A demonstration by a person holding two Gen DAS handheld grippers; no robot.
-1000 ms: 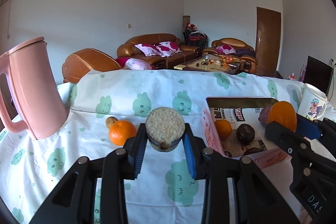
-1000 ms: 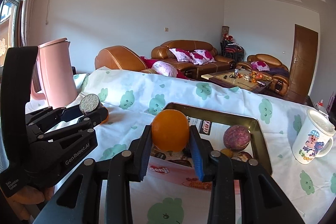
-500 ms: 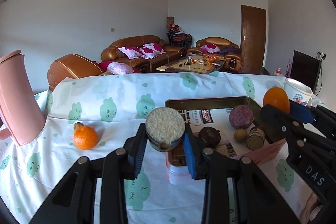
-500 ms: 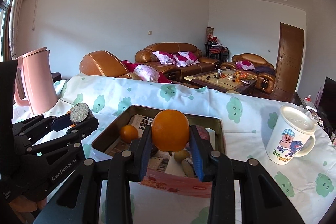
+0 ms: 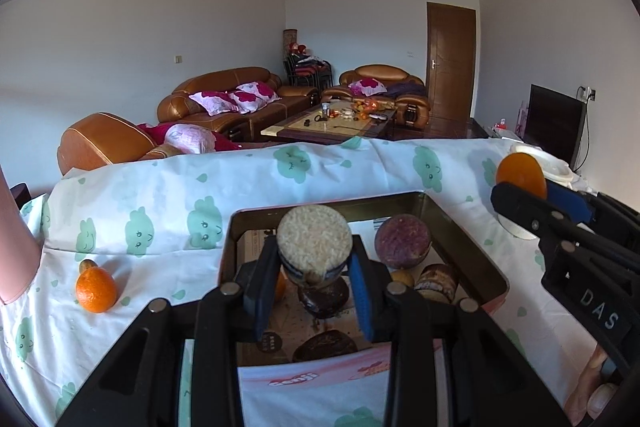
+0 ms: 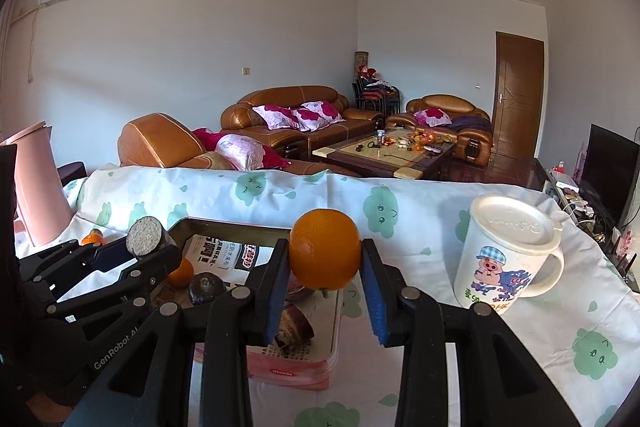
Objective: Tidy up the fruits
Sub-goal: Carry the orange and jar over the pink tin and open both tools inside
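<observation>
In the left wrist view, the left tool (image 5: 314,281) is clamped on a round-topped cut fruit (image 5: 315,242) above the tin (image 5: 472,239), which holds a purple fruit (image 5: 403,240), dark fruits and a small orange; dropped from here, it could bounce off them, and another orange (image 5: 96,289) waits on the table (image 5: 168,227). In the right wrist view, the right tool (image 6: 325,293) pinches an orange (image 6: 325,254) over the tin's right edge (image 6: 335,323), so it might roll toward the lidded mug (image 6: 505,255).
</observation>
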